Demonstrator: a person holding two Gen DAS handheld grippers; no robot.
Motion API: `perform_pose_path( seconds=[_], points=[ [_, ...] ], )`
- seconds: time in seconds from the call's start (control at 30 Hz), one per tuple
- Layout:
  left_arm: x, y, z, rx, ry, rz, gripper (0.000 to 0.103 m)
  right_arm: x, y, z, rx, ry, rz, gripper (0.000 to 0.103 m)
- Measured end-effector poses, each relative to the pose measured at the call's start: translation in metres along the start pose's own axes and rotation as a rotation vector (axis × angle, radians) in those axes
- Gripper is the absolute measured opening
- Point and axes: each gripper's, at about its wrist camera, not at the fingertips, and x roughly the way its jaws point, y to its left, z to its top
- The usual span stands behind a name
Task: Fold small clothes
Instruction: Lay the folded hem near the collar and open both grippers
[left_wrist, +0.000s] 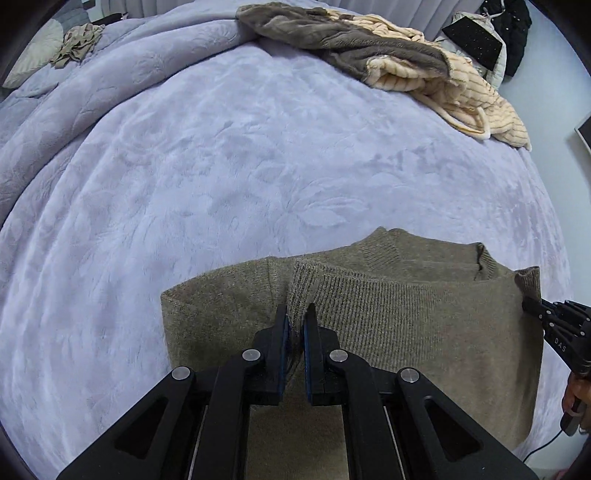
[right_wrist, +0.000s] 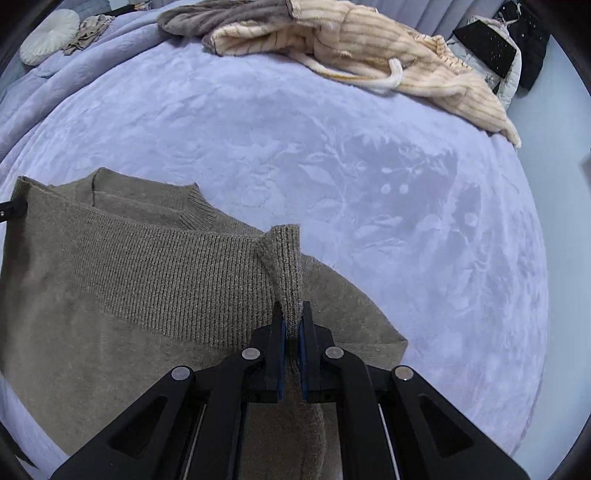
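Lavender plush bedding (left_wrist: 229, 155), embossed with a leaf pattern, covers the bed and fills most of both views. Near the front edge of it lies an olive-brown knitted sweater (left_wrist: 424, 325), with its collar (left_wrist: 413, 254) toward the far side of the bed and its ribbed hem band (right_wrist: 155, 266) folded up across the body. Its long side now runs across the bed from one gripper to the other, with the hem band lying just short of the collar.

How far the sweater reaches toward the onlooker is hidden behind the black gripper frames in both views, and its sleeves cannot be made out. At the far edge a heap of grey and cream fleece clothing (left_wrist: 388, 62) is bunched up, with dark and pale garments (left_wrist: 491, 40) behind it, too crumpled to tell apart. A small beige garment (left_wrist: 77, 44) sits crumpled by a round pillow (right_wrist: 50, 35) at the far left.

The left gripper (left_wrist: 296, 321) has its fingers clamped on the left end of the hem band, the blue pads pressing the knit between them. The right gripper (right_wrist: 292, 321) is likewise closed tight on the right end, where a loop of ribbed knit stands up out of its fingers. In the left wrist view, part of a hand (left_wrist: 576, 398) shows at the right edge behind the right gripper.
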Motion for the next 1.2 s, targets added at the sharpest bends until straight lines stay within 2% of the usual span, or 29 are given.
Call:
perform_pose_path(
  seconds=[0.07,0.17,0.2,0.23,0.27,0.33,0.4,0.47,0.57,0.63,0.73,0.8,0.87,0.93,1.1,1.13,1.2],
  points=[
    [0.01,0.003,0.001,0.004,0.007,0.035,0.007,0.012,-0.001,-0.001,0.004,0.018,0.008,0.006],
    [0.016,0.011,0.002,-0.023,0.029,0.042,0.007,0.021,-0.006,-0.002,0.044,0.017,0.014,0.009],
    [0.013,0.013,0.004,-0.035,0.028,0.041,0.007,0.02,-0.011,-0.001,0.073,0.019,0.021,0.013],
    [0.008,0.016,0.005,-0.045,0.022,0.051,0.007,0.017,-0.017,-0.002,0.105,0.017,0.02,0.023],
    [0.002,0.018,0.006,-0.043,0.008,0.096,0.007,0.013,-0.025,-0.002,0.148,0.014,0.019,0.028],
    [-0.011,0.021,0.008,-0.022,-0.012,0.153,0.007,0.004,-0.046,-0.006,0.249,0.011,0.041,0.028],
    [-0.025,0.027,0.008,-0.037,-0.015,0.1,0.007,-0.006,-0.063,-0.014,0.331,-0.003,0.073,0.027],
    [-0.035,0.028,0.005,-0.042,-0.008,0.032,0.007,-0.019,-0.071,-0.023,0.373,-0.04,0.141,0.019],
    [-0.037,0.013,-0.006,-0.021,0.024,-0.091,0.007,-0.025,-0.063,-0.035,0.366,-0.062,0.259,0.019],
    [-0.025,0.003,-0.013,-0.018,0.061,-0.13,0.007,-0.014,-0.048,-0.042,0.341,-0.026,0.288,0.019],
    [0.009,-0.005,-0.025,-0.04,0.145,-0.085,0.007,0.012,-0.039,-0.046,0.357,0.025,0.281,0.018],
    [0.021,0.003,-0.031,-0.077,0.138,-0.1,0.007,0.021,-0.045,-0.047,0.385,0.013,0.272,0.015],
    [0.019,0.013,-0.033,-0.113,0.129,-0.133,0.007,0.022,-0.05,-0.047,0.394,0.008,0.266,0.008],
    [0.012,0.02,-0.036,-0.119,0.132,-0.121,0.007,0.021,-0.057,-0.047,0.38,0.011,0.265,0.005],
    [-0.011,0.034,-0.05,-0.1,0.137,-0.053,0.007,0.01,-0.062,-0.053,0.383,0.023,0.257,0.005],
    [-0.016,0.037,-0.053,-0.096,0.136,-0.038,0.007,0.007,-0.062,-0.056,0.392,0.026,0.259,0.008],
    [-0.027,0.044,-0.065,-0.08,0.136,0.027,0.007,-0.002,-0.061,-0.064,0.415,0.03,0.265,0.01]
  ],
)
